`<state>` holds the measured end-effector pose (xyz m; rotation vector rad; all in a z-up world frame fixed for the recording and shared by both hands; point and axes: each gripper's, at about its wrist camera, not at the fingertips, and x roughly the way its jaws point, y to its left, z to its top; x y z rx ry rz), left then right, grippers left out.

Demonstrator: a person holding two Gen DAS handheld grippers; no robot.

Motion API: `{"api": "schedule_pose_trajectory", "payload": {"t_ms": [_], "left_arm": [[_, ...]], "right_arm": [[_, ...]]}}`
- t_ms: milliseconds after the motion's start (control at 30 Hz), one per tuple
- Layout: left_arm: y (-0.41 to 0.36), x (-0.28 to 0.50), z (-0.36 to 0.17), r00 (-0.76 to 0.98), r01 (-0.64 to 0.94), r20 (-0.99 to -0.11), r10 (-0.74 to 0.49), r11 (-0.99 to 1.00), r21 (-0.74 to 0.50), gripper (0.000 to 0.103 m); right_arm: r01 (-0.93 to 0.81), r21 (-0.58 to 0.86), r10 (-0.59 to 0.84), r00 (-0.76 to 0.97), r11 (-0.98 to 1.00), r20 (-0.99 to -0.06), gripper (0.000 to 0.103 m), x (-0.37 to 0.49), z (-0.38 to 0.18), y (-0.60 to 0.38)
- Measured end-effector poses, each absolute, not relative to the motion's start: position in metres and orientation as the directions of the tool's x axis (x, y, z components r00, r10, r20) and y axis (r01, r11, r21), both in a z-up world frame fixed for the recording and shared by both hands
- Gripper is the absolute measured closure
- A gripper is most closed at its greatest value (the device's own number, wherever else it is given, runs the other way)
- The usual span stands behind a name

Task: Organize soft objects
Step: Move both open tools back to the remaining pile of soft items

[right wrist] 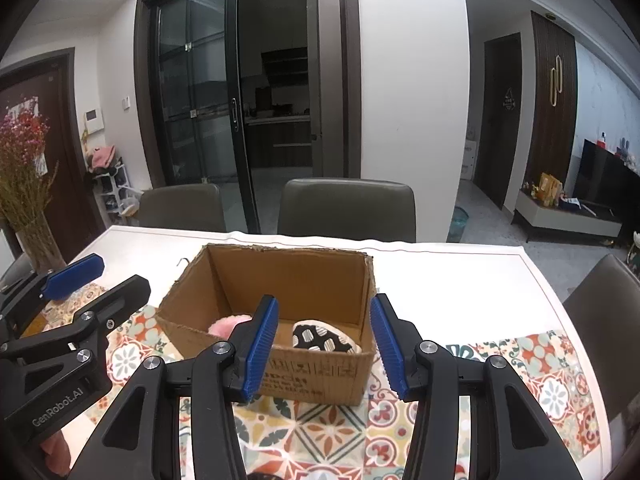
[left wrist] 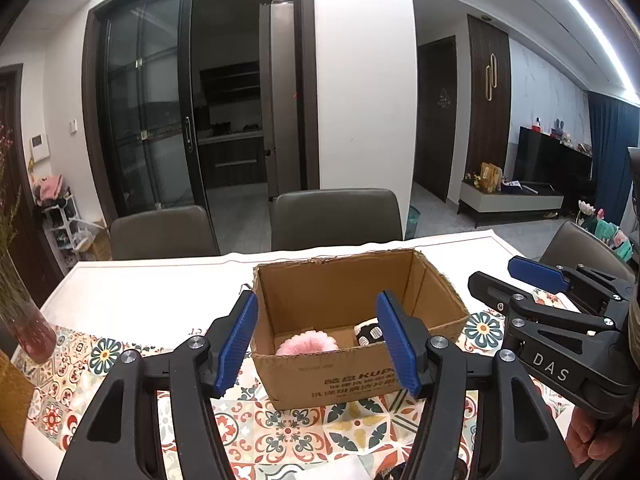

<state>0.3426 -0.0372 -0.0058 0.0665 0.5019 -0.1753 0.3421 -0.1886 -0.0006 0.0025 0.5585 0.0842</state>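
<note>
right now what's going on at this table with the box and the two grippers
A person holds two blue-padded grippers above a brown cardboard box on a patterned tablecloth. Inside lie a fluffy pink soft item and a black-and-white patterned fabric piece. The left gripper and right gripper are both open and empty.

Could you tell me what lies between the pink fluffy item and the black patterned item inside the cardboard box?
Only bare cardboard floor of the box: the pink fluffy item and black patterned item lie apart, best seen in the left wrist view.
</note>
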Motion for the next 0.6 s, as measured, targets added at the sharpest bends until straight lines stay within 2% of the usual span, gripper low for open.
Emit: {"api": "schedule_pose_trajectory", "payload": {"t_ms": [600], "left_arm": [[-0.042, 0.295, -0.015, 0.841, 0.207, -0.517, -0.159, 0.978, 0.036, 0.039]], "right_arm": [[-0.083, 0.015, 0.078, 0.831, 0.996, -0.551, 0.054, 0.295, -0.007, -0.198]]}}
